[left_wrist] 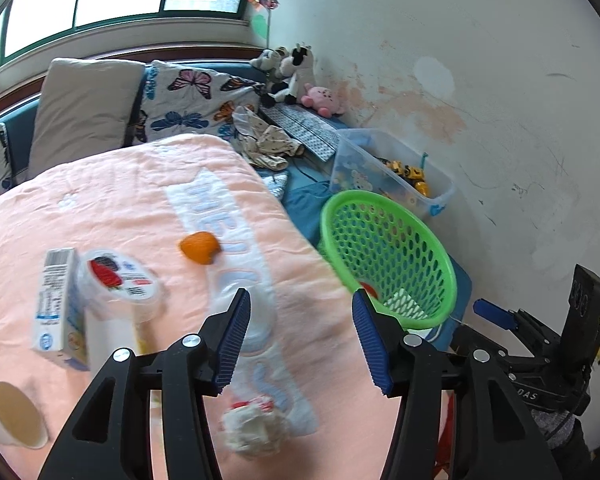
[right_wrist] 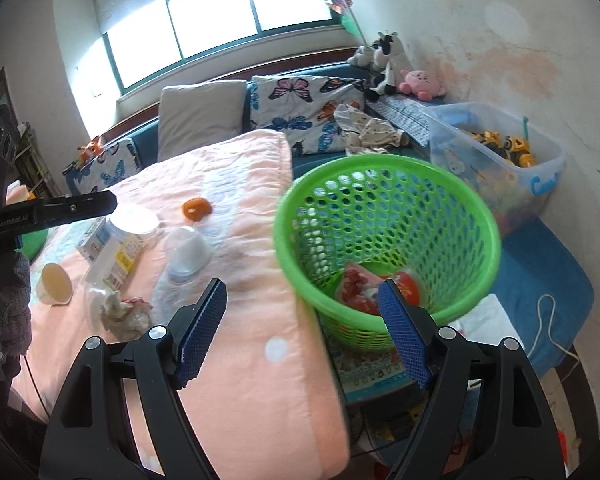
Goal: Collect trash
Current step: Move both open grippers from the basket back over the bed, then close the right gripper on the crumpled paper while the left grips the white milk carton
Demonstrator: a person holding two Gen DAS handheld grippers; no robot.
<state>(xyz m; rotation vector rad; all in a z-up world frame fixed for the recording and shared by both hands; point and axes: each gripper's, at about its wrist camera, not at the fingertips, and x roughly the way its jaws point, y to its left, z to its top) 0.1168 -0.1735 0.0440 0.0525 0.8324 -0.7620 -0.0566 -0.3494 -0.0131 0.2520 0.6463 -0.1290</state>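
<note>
**Trash scattered on a pink blanket, green basket beside it**

I held my left gripper (left_wrist: pixel 298 338) over the pink blanket (left_wrist: pixel 112 208), its blue-padded jaws wide apart and holding nothing. Under and between them lay a clear plastic bottle (left_wrist: pixel 256 328), blurred, and nearer me a crumpled white wad of tissue (left_wrist: pixel 252 428) with a red streak. Toward the blanket's left edge stood a round yogurt tub (left_wrist: pixel 120 284) with a red fruit picture on its lid, touching a small blue-and-white carton (left_wrist: pixel 58 304). An empty paper cup (left_wrist: pixel 14 414) sat at the near left corner. A piece of orange peel (left_wrist: pixel 200 247) lay near the middle.

My right gripper (right_wrist: pixel 302 330) was also spread open and empty, hovering at the blanket's right edge. Just beside that edge stood the green mesh basket (right_wrist: pixel 388 240), tilted, with red-and-white wrappers (right_wrist: pixel 364 286) already at its bottom.
</note>
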